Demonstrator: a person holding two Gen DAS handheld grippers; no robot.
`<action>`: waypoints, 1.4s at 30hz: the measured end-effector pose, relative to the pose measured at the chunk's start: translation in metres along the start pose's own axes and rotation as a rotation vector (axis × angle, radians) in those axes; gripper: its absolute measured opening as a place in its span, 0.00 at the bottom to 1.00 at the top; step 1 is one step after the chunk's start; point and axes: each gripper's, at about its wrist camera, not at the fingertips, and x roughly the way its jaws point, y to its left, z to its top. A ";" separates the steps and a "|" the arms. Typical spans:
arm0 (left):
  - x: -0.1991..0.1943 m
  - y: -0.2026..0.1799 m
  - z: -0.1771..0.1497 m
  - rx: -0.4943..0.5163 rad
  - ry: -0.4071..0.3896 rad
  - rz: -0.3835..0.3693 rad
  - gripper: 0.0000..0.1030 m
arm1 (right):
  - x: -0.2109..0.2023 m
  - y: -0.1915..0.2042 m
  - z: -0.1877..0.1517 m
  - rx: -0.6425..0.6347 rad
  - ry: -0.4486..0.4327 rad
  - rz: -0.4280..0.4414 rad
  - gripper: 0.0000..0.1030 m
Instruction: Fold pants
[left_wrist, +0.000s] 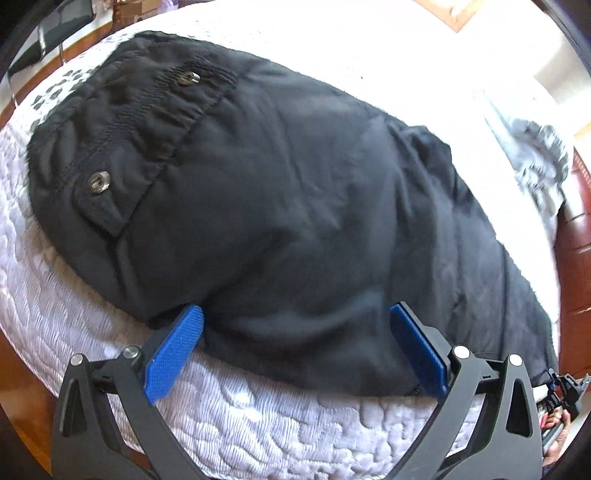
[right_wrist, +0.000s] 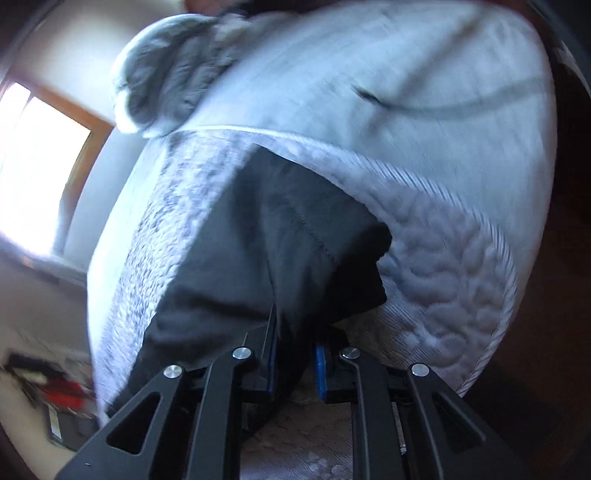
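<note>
Black pants (left_wrist: 295, 206) are lying spread on a white quilted mattress (left_wrist: 258, 417), filling most of the left wrist view. The left gripper (left_wrist: 295, 343) is hanging just over the near edge of the fabric, blue pads (left_wrist: 173, 354) standing wide apart, a bulge of cloth sitting between them but neither pad pressing on it; whether the tips are brushing the cloth is hard to say.

The long axis of the pants is running diagonally in the left view: the elastic waistband (left_wrist: 147, 118) with two metal buttons (left_wrist: 98, 182) is pointing to the upper left, the legs are trailing off to the lower right toward the mattress edge. Fabric is lying mostly flat, some soft wrinkles.

In the right wrist view, blurred, the right gripper (right_wrist: 295, 354) is pinching a fold of the pants (right_wrist: 266, 236), jaws drawn narrow with dark cloth bunched between the blue pads (right_wrist: 320, 373). The cloth is rising from the pads up and away across the mattress (right_wrist: 443, 266), a stitched seam running along it.

A crumpled grey-white sheet (right_wrist: 173, 81) is sitting at the far end of the mattress, well apart from the pants. A bright window (right_wrist: 33, 162) is showing at the left.
</note>
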 end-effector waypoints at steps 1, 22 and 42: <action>-0.011 0.009 -0.003 -0.023 -0.021 -0.007 0.97 | -0.007 0.014 0.000 -0.048 -0.024 -0.006 0.15; -0.107 0.065 -0.036 -0.206 -0.150 -0.029 0.97 | -0.054 0.249 -0.083 -0.669 -0.121 0.094 0.15; -0.107 0.069 -0.040 -0.267 -0.163 -0.050 0.97 | -0.016 0.310 -0.172 -0.932 0.009 0.150 0.15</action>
